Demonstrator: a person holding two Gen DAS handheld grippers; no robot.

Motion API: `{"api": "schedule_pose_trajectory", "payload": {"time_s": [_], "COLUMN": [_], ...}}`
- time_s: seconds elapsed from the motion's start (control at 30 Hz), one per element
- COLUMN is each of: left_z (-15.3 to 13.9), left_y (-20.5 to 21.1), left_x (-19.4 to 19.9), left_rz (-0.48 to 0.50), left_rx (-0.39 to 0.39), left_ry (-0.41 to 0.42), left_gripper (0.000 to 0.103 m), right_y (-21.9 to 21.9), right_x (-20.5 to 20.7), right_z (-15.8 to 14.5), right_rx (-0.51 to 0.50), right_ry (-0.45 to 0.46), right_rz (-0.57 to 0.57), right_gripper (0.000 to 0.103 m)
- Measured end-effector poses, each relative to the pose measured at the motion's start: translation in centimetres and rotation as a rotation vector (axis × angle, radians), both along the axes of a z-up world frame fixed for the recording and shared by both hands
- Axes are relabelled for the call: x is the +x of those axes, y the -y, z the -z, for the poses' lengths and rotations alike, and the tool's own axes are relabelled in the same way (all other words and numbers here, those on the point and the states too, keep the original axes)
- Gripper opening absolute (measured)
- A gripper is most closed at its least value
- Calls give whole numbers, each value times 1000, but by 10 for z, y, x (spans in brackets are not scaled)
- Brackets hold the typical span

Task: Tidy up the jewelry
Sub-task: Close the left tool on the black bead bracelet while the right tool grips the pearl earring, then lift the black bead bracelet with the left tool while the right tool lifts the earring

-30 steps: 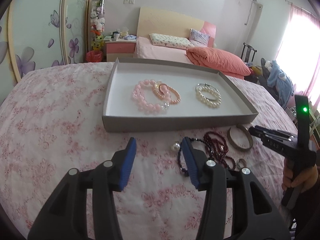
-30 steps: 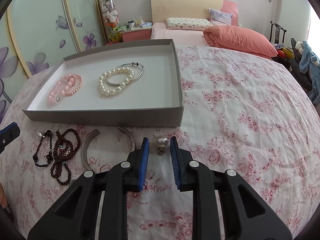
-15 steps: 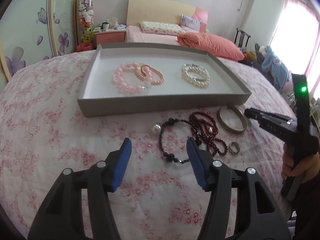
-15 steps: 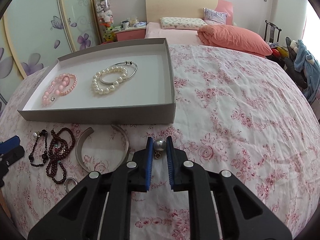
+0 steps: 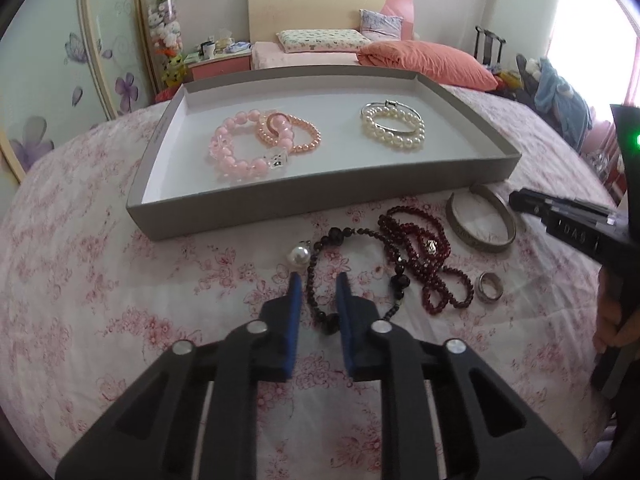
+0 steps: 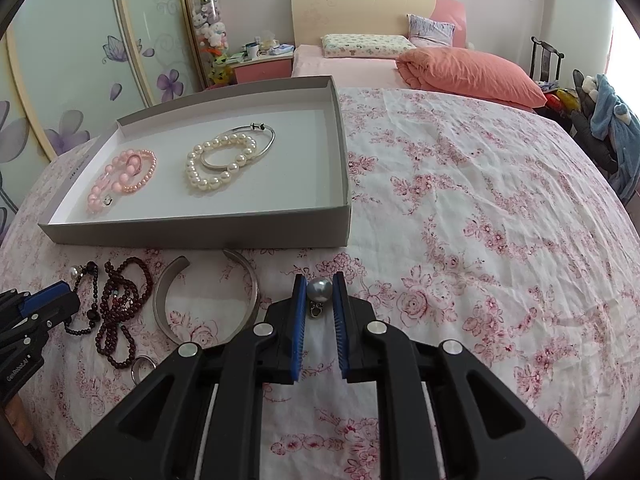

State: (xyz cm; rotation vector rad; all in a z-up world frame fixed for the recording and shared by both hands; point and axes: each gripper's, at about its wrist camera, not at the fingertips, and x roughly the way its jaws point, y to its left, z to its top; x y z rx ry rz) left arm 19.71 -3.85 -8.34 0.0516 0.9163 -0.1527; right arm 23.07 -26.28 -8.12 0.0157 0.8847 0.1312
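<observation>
Left gripper (image 5: 318,286): jaws closing, down from wide apart, straddling the black bead bracelet (image 5: 352,272); no firm pinch yet.
Right gripper (image 6: 319,293): clamped on the grey pearl earring (image 6: 319,291), unchanged.
Tray (image 5: 320,204): holds pink and white pearl bracelets.
Meaning: two pieces nearly ready for the tray.

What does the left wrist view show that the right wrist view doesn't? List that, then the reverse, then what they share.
Left wrist view only: the left gripper from behind, its jaws closing on either side of a strand of the black bead bracelet.
Right wrist view only: the right gripper with its jaws shut on a grey pearl pendant, and the wide floral bedspread to its right.
Both: the grey tray holding pink bracelets and a pearl bracelet, with dark red beads, a metal bangle, a ring and a white pearl in front.
</observation>
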Motion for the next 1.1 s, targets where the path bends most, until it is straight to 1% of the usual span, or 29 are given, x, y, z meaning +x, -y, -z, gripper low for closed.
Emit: {"api": "schedule_pose_trajectory", "payload": {"time_s": [0.07,0.23,0.4,0.57,0.67,0.77,0.9,1.1], "left_z": [0,0,-1,-1,-1,-2,-3,-3], "left_y": [0,-8,-22,-31,-38,-51,-67,-78], "left_x": [-1,-8,-13,-17,-15,-9,0,4], "left_rz": [8,32,55,72,46,-16,-98,-160], "left_rx": [20,39,41,69,79,71,52,21], "left_ry": [1,-3,-12,-12,-14,-18,-15,-3], "left_gripper": [5,5,5,5,5,5,5,4], "right_y": [1,0,1,1,1,1,0,-4], "right_x": [1,0,1,1,1,1,0,1], "right_z": [0,0,0,0,0,0,0,0], "right_rx": [2,3,2,2,3,3,5,-3], "right_ry": [0,-1,-1,-1,-1,-1,-1,0], "right_rz": [0,-1,-1,-1,-1,-1,-3,-14], "right_gripper": [14,14,14,14,14,14,14,14]}}
